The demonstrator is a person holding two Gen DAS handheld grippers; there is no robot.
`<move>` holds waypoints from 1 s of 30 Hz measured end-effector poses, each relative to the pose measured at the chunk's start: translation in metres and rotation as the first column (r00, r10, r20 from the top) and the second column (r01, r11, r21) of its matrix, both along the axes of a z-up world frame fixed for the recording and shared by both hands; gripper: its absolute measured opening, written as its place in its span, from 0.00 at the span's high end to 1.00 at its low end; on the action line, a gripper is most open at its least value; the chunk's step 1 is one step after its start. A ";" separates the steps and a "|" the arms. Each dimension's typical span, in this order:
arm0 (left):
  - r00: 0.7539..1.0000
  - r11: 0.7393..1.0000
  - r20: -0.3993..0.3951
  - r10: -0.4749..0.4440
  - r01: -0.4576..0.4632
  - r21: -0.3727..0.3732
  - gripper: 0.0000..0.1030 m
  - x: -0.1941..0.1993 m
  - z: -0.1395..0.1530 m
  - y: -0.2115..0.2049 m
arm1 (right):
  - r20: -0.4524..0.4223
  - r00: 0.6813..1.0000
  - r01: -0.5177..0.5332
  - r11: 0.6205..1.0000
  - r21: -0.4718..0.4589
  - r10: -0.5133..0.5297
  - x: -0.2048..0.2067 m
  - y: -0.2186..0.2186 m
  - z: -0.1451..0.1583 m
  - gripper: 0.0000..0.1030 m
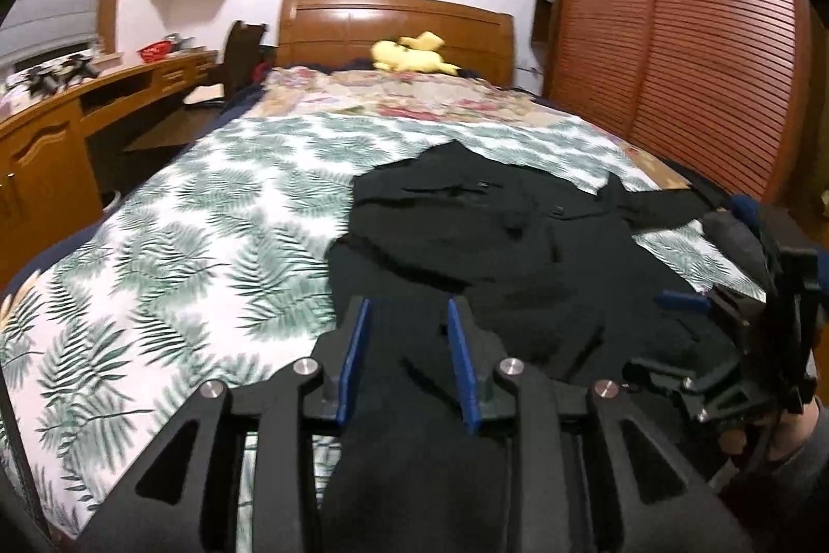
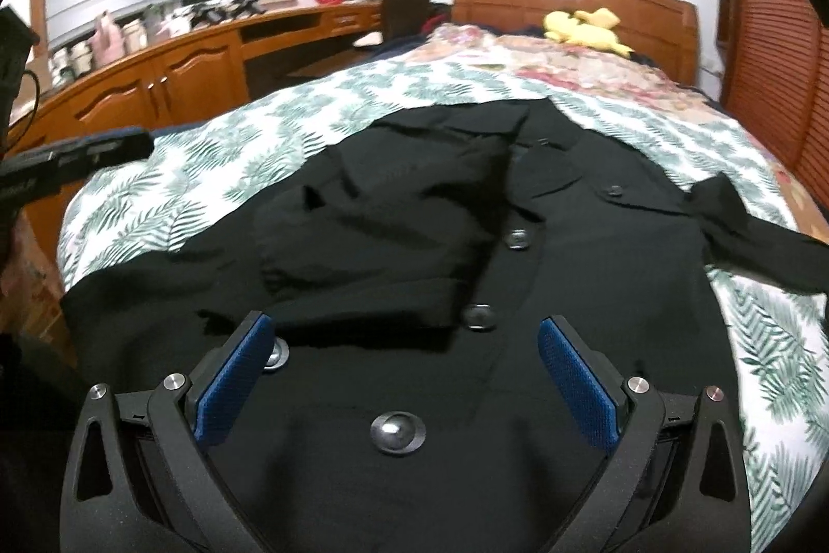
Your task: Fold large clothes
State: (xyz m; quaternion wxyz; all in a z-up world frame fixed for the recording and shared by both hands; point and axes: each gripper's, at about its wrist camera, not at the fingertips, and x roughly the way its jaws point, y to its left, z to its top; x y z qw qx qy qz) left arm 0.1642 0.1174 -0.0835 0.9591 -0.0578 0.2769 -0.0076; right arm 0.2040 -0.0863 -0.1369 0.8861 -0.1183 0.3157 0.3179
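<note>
A black buttoned coat lies spread on the bed, front up, with its row of buttons running toward me. One sleeve sticks out to the right. My left gripper hovers at the coat's near left edge with its blue pads a narrow gap apart; black cloth lies in the gap, and the pads do not press on it. My right gripper stands wide open just above the coat's lower front with a button below it. It also shows at the right of the left wrist view.
The bed has a leaf-print sheet, a floral quilt and a yellow plush toy by the wooden headboard. A wooden desk runs along the left. Louvred wardrobe doors stand on the right.
</note>
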 end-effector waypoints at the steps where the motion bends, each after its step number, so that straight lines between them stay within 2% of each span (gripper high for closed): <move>1: 1.000 1.000 -0.001 0.007 -0.007 0.000 0.73 -0.001 -0.001 0.004 | -0.004 1.000 -0.016 1.000 -0.003 0.016 -0.002 0.006 -0.002 0.02; 5: 1.000 1.000 -0.008 0.027 -0.027 0.004 0.73 -0.007 -0.004 0.019 | -0.016 0.997 -0.073 0.997 -0.014 0.073 -0.008 0.029 -0.008 0.08; 9: 0.999 0.999 -0.011 0.048 -0.048 0.010 0.73 -0.011 -0.008 0.031 | -0.042 0.988 -0.146 0.989 -0.019 0.146 -0.013 0.052 -0.015 0.21; 13: 0.998 0.998 -0.013 0.060 -0.060 0.019 0.73 -0.013 -0.011 0.036 | -0.059 0.974 -0.219 0.975 -0.026 0.217 -0.020 0.073 -0.021 0.28; 16: 0.998 0.998 -0.016 0.062 -0.061 0.019 0.73 -0.014 -0.012 0.038 | -0.072 0.966 -0.252 0.967 -0.034 0.249 -0.023 0.085 -0.025 0.32; 20: 0.998 0.998 -0.015 0.064 -0.063 0.024 0.73 -0.014 -0.013 0.038 | -0.072 0.965 -0.258 0.961 -0.097 0.252 -0.020 0.098 -0.034 0.39; 23: 0.998 0.998 -0.022 0.062 -0.061 0.024 0.73 -0.014 -0.014 0.036 | -0.063 0.969 -0.244 0.959 -0.144 0.237 -0.017 0.101 -0.039 0.52; 27: 0.998 0.998 -0.026 0.055 -0.054 0.029 0.73 -0.012 -0.013 0.030 | -0.033 0.975 -0.220 0.962 -0.163 0.218 -0.014 0.097 -0.040 0.81; 30: 0.999 0.999 -0.023 0.045 -0.044 0.029 0.73 -0.010 -0.013 0.026 | 0.002 0.979 -0.200 0.971 -0.131 0.202 -0.013 0.085 -0.032 0.88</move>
